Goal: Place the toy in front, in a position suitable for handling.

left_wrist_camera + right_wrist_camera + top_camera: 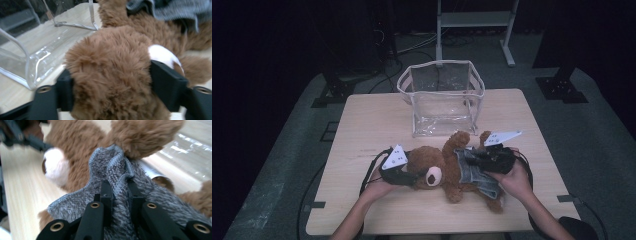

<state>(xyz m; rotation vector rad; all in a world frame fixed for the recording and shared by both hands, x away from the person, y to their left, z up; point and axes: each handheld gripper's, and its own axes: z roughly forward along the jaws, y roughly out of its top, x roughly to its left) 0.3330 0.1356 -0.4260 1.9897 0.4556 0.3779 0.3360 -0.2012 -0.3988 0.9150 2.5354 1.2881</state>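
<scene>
1. The teddy bear (447, 167) lies on the table (362, 130), just in front of the clear bag (442, 95). The left gripper (111, 82) has its fingers (166, 85) clamped on either side of the bear's head. Plush squashes, so the head could slide out from between them if it is lifted.
2. The right gripper (120, 192) has its fingers (106, 192) pinched together on a fold of the bear's denim outfit (150, 195), not on the body. The cloth may stretch or pull loose, leaving the body to sag below the fingers.
3. With the two grips far apart, uneven lifting could twist the bear and tear one hold free.
4. The bag stands just beyond the fingers, with soft walls. A leg (459, 137) sticking up toward it could catch the rim (439, 64) and fold it inward, or tip the bag over.
</scene>
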